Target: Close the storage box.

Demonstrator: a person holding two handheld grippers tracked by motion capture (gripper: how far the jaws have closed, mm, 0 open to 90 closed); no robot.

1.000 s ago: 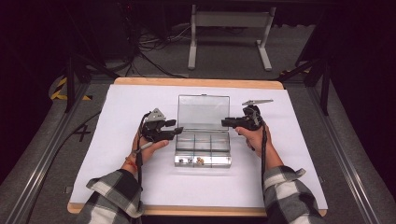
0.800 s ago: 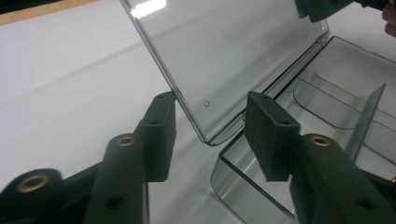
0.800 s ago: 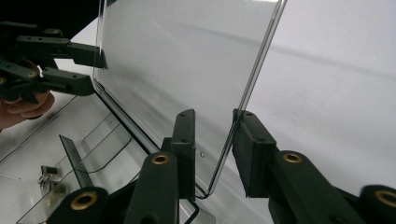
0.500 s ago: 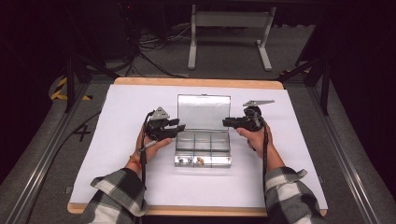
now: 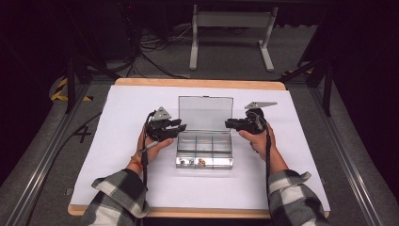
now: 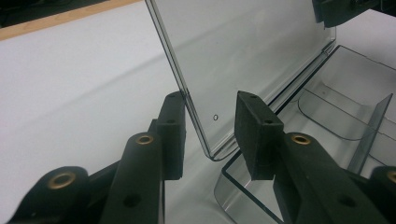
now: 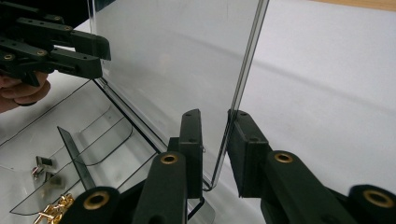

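Observation:
A clear plastic compartment box (image 5: 204,143) lies mid-table with its lid (image 5: 205,113) standing open at the back. My left gripper (image 5: 179,130) reaches in at the lid's left edge and my right gripper (image 5: 228,124) at its right edge. In the left gripper view the lid (image 6: 243,56) sits between the jaws of the left gripper (image 6: 210,133), touching the left pad (image 6: 173,135) with a wide gap to the other. In the right gripper view the right gripper (image 7: 217,149) straddles the lid's edge (image 7: 243,84), with a narrow gap. Small gold and silver parts (image 5: 201,161) lie in the front compartments.
The box sits on a white sheet (image 5: 117,122) over a wooden tabletop (image 5: 197,83). A grey metal stand (image 5: 230,28) and cables are on the floor beyond the table. A person's plaid sleeves (image 5: 117,197) come in from the bottom edge.
My left gripper has shifted slightly right and forward, toward the lid's left edge. The right gripper and the lid have hardly moved.

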